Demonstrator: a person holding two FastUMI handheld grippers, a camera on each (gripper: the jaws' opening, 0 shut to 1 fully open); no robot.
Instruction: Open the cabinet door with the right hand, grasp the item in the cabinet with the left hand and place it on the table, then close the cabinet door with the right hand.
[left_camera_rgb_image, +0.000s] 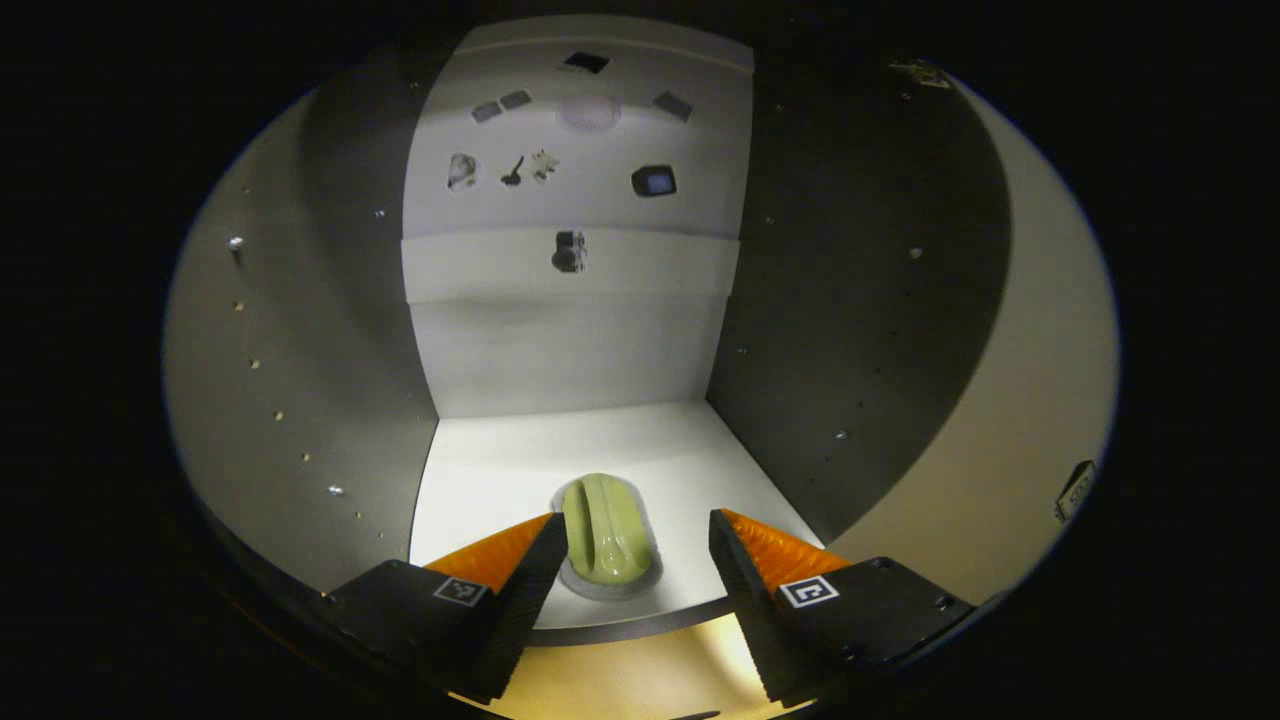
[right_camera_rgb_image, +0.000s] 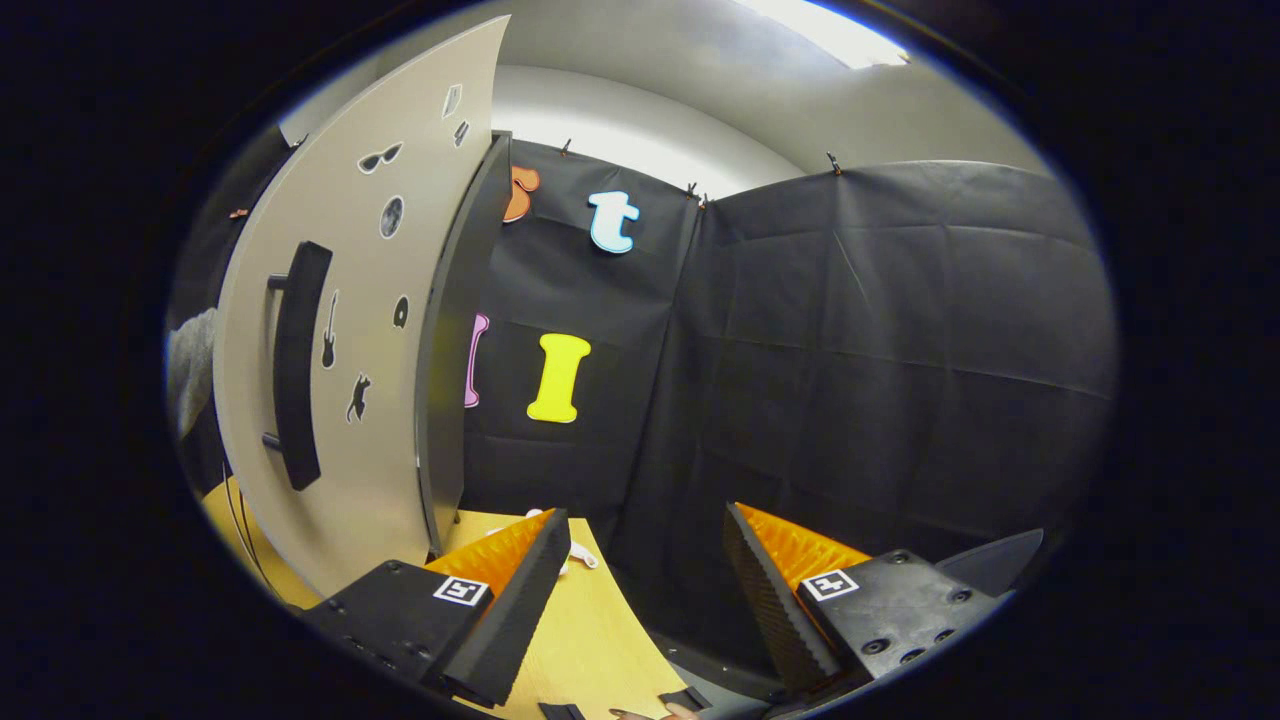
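Left gripper view faces into cabinet (left_camera_rgb_image: 570, 350); right gripper view beside open door (right_camera_rgb_image: 340, 380)

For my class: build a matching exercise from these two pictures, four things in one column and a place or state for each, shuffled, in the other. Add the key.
Things
1. green item
2. cabinet door
3. black handle
4. left gripper

Places or states
A. swung open
B. lying on the cabinet floor
C. mounted upright on the door's front
D. jaws open, one on each side of the item

Pairs: 1-B, 2-A, 3-C, 4-D
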